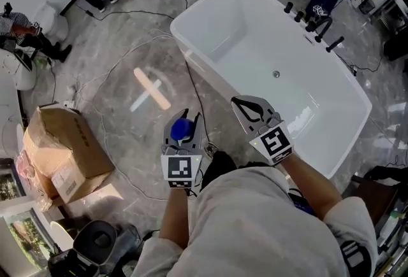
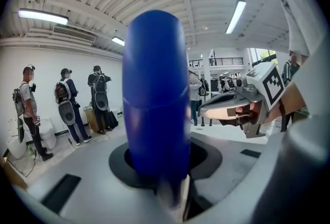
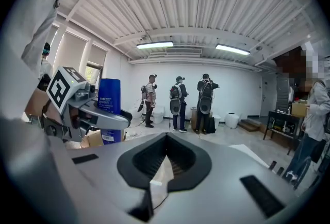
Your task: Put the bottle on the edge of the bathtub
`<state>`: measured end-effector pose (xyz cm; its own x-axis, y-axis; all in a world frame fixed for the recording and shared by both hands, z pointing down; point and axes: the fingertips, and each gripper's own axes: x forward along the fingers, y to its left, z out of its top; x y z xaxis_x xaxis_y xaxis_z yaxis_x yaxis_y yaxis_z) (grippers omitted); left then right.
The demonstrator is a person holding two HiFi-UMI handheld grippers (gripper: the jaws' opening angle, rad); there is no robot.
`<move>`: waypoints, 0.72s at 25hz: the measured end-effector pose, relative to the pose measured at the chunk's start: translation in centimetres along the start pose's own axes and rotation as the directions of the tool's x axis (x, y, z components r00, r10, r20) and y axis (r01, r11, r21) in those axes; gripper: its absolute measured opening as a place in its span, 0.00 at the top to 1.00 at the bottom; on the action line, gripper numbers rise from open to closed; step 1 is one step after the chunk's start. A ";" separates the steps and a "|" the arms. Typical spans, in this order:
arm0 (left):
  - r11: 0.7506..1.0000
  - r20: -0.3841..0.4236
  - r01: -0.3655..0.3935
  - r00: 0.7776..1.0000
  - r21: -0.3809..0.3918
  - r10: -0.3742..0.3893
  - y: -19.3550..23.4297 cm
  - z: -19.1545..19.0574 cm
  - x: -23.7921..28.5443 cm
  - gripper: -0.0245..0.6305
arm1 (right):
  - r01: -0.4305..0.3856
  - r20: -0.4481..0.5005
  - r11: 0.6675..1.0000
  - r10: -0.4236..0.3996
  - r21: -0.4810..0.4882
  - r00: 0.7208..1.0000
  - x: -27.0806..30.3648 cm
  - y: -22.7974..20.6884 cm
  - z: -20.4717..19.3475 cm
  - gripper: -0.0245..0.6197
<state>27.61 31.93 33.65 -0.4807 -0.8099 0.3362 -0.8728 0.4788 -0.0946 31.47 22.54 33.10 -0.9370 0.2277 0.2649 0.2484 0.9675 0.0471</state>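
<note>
Crowding the left tool [image 1: 186, 119], blue bottle [image 2: 154, 94], its base hidden.

Grey floor [image 1: 137, 46] carries bathtub [image 1: 255, 40], cardboard box [image 1: 64, 145], perhaps cables [image 1: 194, 88].

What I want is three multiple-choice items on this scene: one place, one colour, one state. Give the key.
1. Where is the bottle? A on a shelf; B between the left gripper's jaws; C in a sink.
2. Its colour? A red; B green; C blue.
3. The right gripper's jaws are: A together, empty; B wide apart; C shut on a cup.
Key: B, the left gripper view shows it between them; C, its body is blue; A, the right gripper view shows them closed on nothing.
</note>
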 end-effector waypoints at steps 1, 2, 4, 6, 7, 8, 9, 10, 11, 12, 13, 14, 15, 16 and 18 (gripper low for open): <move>1.000 0.001 0.006 1.000 0.000 -0.006 1.4 0.0 0.4 0.77 | -0.003 -0.008 1.000 0.003 0.007 1.000 1.5 0.1 0.1 0.95; 1.000 0.002 0.011 1.000 -0.003 -0.011 2.6 0.0 0.7 0.77 | -0.007 -0.013 1.000 0.008 0.013 1.000 2.8 0.3 0.2 0.95; 1.000 0.006 0.020 1.000 0.001 -0.020 4.7 0.2 1.3 0.77 | -0.015 -0.014 1.000 0.016 0.015 1.000 4.9 0.6 0.8 0.95; 1.000 0.006 0.025 1.000 0.014 -0.025 6.7 0.6 2.0 0.77 | -0.016 -0.006 1.000 0.016 0.005 1.000 6.9 0.5 1.8 0.95; 1.000 0.005 0.025 1.000 0.017 -0.025 7.7 0.7 2.4 0.77 | -0.015 -0.003 1.000 0.015 0.002 1.000 7.9 0.3 2.2 0.95; 1.000 0.004 0.025 1.000 0.018 -0.025 8.7 0.8 2.9 0.77 | -0.013 -0.003 1.000 0.013 0.000 1.000 8.9 0.1 2.5 0.95; 1.000 0.005 0.026 1.000 0.017 -0.026 9.6 0.9 3.4 0.77 | -0.009 -0.004 1.000 0.009 -0.001 1.000 9.8 -0.1 2.8 0.95; 0.999 0.004 0.028 1.000 0.016 -0.028 10.4 1.0 3.9 0.77 | -0.006 -0.004 1.000 0.006 0.000 1.000 10.8 -0.4 2.9 0.95; 0.999 0.003 0.031 0.999 0.017 -0.032 11.2 1.1 4.6 0.77 | -0.004 -0.003 1.000 0.004 0.003 1.000 11.7 -0.7 3.1 0.95; 0.999 0.002 0.037 0.999 0.019 -0.037 12.0 1.2 5.3 0.77 | -0.005 0.001 1.000 0.005 0.006 1.000 12.6 -1.0 3.3 0.95; 0.999 0.002 0.044 0.999 0.018 -0.044 12.6 1.3 6.1 0.77 | -0.010 0.008 1.000 0.010 0.010 1.000 13.5 -1.3 3.5 0.95; 0.998 0.005 0.056 0.998 0.013 -0.056 13.1 1.4 7.1 0.77 | -0.018 0.014 1.000 0.018 0.013 1.000 14.3 -1.8 3.7 0.95; 0.998 0.008 0.071 0.997 0.002 -0.071 13.6 1.6 8.1 0.77 | -0.029 0.017 0.999 0.029 0.016 0.999 15.2 -2.3 3.7 0.95; 0.996 0.008 0.086 0.996 -0.013 -0.086 14.2 1.6 9.2 0.77 | -0.042 0.015 0.999 0.041 0.018 0.999 16.1 -2.8 3.7 0.95; 0.994 -0.004 0.108 0.994 -0.030 -0.108 15.9 1.5 11.6 0.77 | -0.067 0.001 0.997 0.067 0.024 0.998 18.4 -4.1 3.1 0.95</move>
<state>8.04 29.67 34.62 -0.3833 -0.8554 0.3484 -0.9166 0.3986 -0.0299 12.49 23.13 34.76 -0.9183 0.2925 0.2667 0.3051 0.9523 0.0060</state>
